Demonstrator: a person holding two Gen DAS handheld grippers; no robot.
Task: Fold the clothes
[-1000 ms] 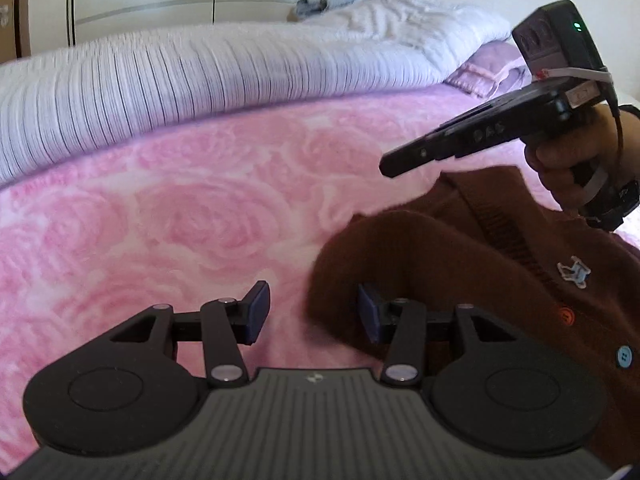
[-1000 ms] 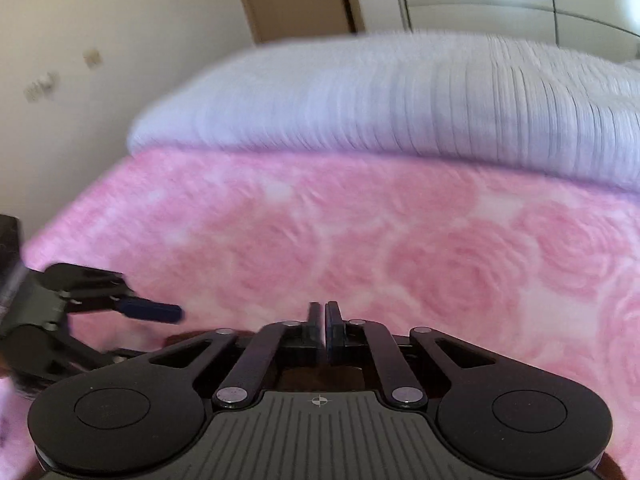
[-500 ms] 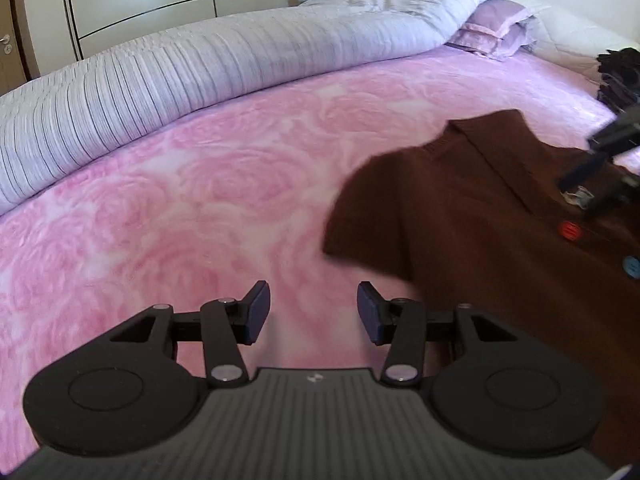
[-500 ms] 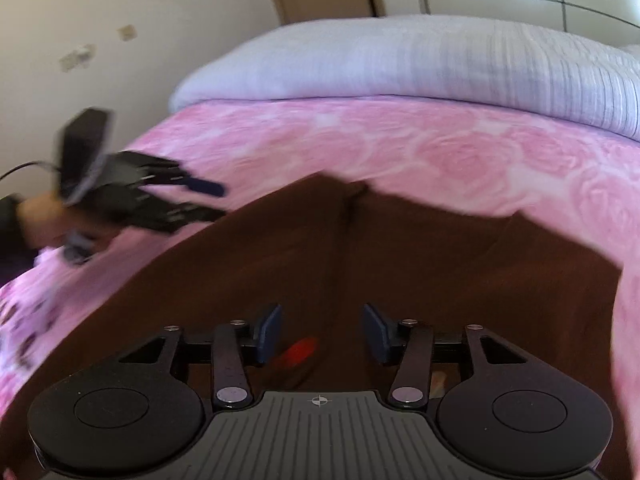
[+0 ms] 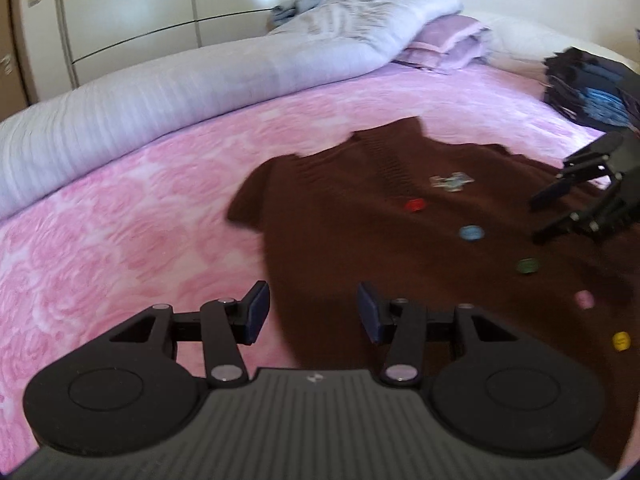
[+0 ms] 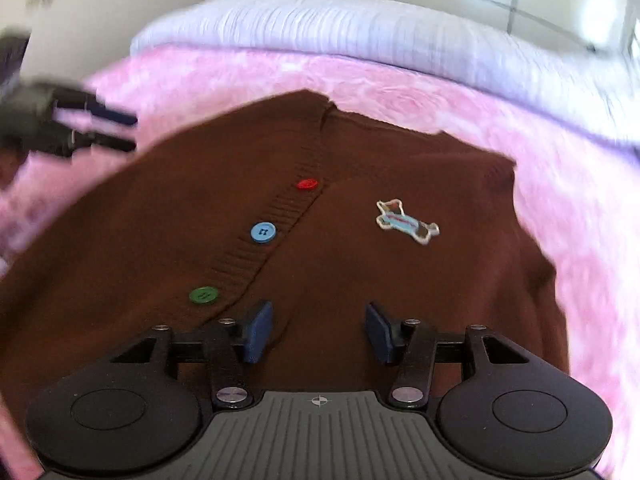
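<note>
A brown knitted cardigan [image 5: 360, 220] lies spread flat, front up, on the pink bed, with coloured buttons and a small dog patch [image 6: 406, 222]. My left gripper [image 5: 312, 304] is open above the garment's left edge, with nothing between its pads. It also shows blurred at the left of the right wrist view, left gripper [image 6: 134, 133]. My right gripper [image 6: 318, 320] hangs open over the lower front of the cardigan [image 6: 160, 220], close to the green button [image 6: 204, 295], gripping nothing. From the left wrist view the right gripper [image 5: 536, 220] is at the far right, over the cloth.
A pink rose-pattern blanket [image 5: 100, 240] covers the bed. A rolled lilac duvet [image 5: 200, 92] runs along its far side, with pillows [image 5: 444, 44] beyond. A stack of dark folded clothes [image 5: 592, 88] sits at the far right. White wardrobe doors [image 5: 132, 12] stand behind.
The right gripper's jaws went from shut to open. Both grippers drew back toward the near side, and the cardigan now lies spread flat with its buttons in view.
</note>
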